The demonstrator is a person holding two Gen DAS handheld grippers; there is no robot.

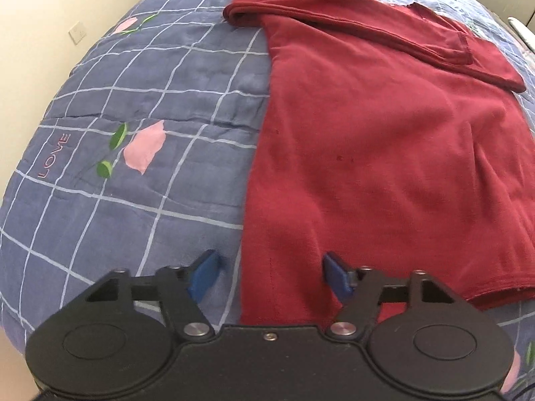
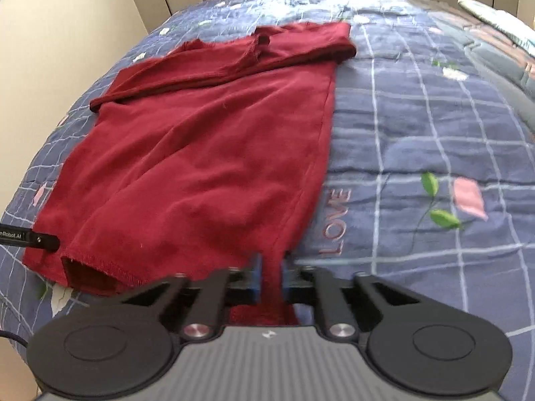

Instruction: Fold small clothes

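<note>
A dark red long-sleeved top (image 1: 384, 150) lies flat on the bed, its sleeves folded across the far end. My left gripper (image 1: 271, 277) is open over the near left edge of the top. One blue pad (image 1: 204, 275) rests on the bedspread and the other on the red cloth, so the edge lies between them without being pinched. In the right wrist view my right gripper (image 2: 271, 277) is shut on the near right corner of the top (image 2: 200, 153), and a strip of red cloth stands up between its blue pads. A black part of the left gripper (image 2: 30, 237) shows at the top's other near corner.
The bed carries a blue bedspread (image 1: 133, 107) with a white grid, pink flowers and the word LOVE. A cream wall with a socket (image 1: 77, 31) stands to the left. A pale pillow (image 2: 495, 16) lies at the far right, and cupboard panels stand behind the bed.
</note>
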